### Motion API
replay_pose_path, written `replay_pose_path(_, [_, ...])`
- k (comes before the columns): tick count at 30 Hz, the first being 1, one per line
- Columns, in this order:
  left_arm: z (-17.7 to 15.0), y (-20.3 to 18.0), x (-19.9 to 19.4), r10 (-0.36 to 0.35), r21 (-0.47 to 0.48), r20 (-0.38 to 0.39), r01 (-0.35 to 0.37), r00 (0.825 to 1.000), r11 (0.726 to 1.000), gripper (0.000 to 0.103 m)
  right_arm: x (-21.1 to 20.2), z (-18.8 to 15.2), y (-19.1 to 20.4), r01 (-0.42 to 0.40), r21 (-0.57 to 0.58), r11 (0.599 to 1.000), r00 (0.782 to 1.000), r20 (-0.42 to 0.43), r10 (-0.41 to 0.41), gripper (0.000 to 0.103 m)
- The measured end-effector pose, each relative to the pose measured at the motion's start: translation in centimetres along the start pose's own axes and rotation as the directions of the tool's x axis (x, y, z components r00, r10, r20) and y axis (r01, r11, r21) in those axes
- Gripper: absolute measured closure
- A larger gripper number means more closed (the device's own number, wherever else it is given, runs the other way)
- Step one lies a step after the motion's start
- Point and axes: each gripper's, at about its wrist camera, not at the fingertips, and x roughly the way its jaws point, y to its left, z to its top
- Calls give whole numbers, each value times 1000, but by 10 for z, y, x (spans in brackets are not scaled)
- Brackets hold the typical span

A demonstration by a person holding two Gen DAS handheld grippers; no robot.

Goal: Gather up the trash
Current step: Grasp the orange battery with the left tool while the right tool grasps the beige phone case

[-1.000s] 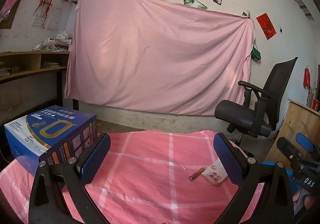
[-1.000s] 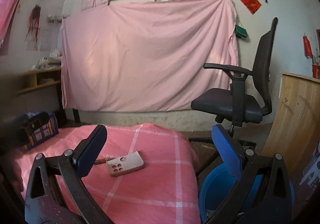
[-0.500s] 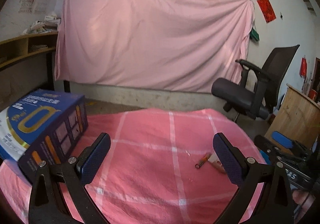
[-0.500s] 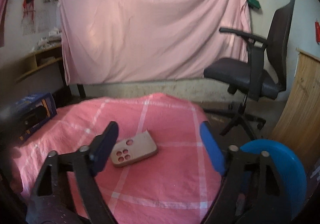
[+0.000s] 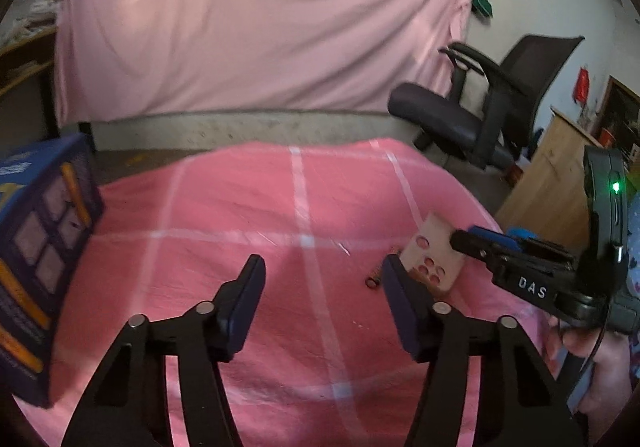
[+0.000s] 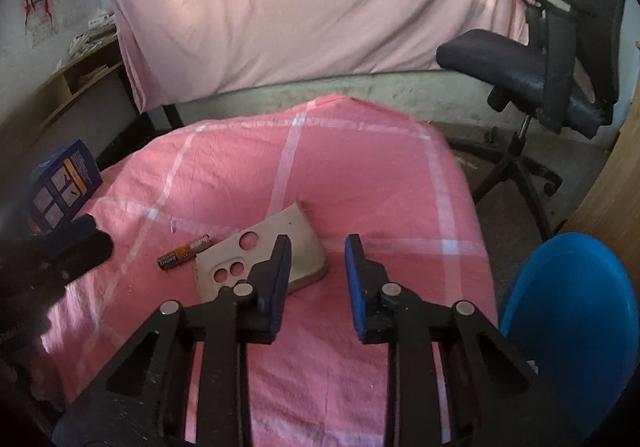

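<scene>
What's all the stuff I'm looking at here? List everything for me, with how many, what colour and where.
phone case: one, beige, on the bed cover, partly behind the right gripper's finger
battery: one, dark with orange, lying just left of the case
bed cover: one, pink with white lines, spread over the surface
box: one, dark blue with orange, at the cover's left edge
bin: one, blue, on the floor to the right
office chair: one, black, beyond the cover
sheet: one, pink, hung on the back wall
left gripper: black with blue pads, closing, nothing between
right gripper: same colours, closing, nothing between
</scene>
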Motion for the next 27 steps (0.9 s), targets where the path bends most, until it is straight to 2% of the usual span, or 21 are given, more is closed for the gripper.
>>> replay_pose_path(4, [4,-3,10,-45,15,-58,46,997,999,58,1,-1,0,-16,2,1000,1000,-13,16,62])
replay_pose_path(7, [7,-8,19,-68,35,-100,72,993,997,67,-1,-3,0,-14,-3,1000,1000,-19,14,64])
replay_pose_path(12, [12,-19,30,-86,78,-143,98,986,992,69,-4,-4,1,-6,-9,1000,1000,-16,5,70])
replay_pose_path(15, [15,-27,39,-71,126,-170,94,983,988,75,-7,-5,-1,-2,-6,1000,1000,-12,2,73])
replay_pose_path(20, [11,-37,44,-24,202,-187,62,982,977,94,-11,-8,-4,-2,-3,1000,1000,1,2,74])
replay_pose_path(27, [0,-36,32,18,193,-144,10,989,981,96,-23,-12,-10,-15,31,999,999,49,14,74])
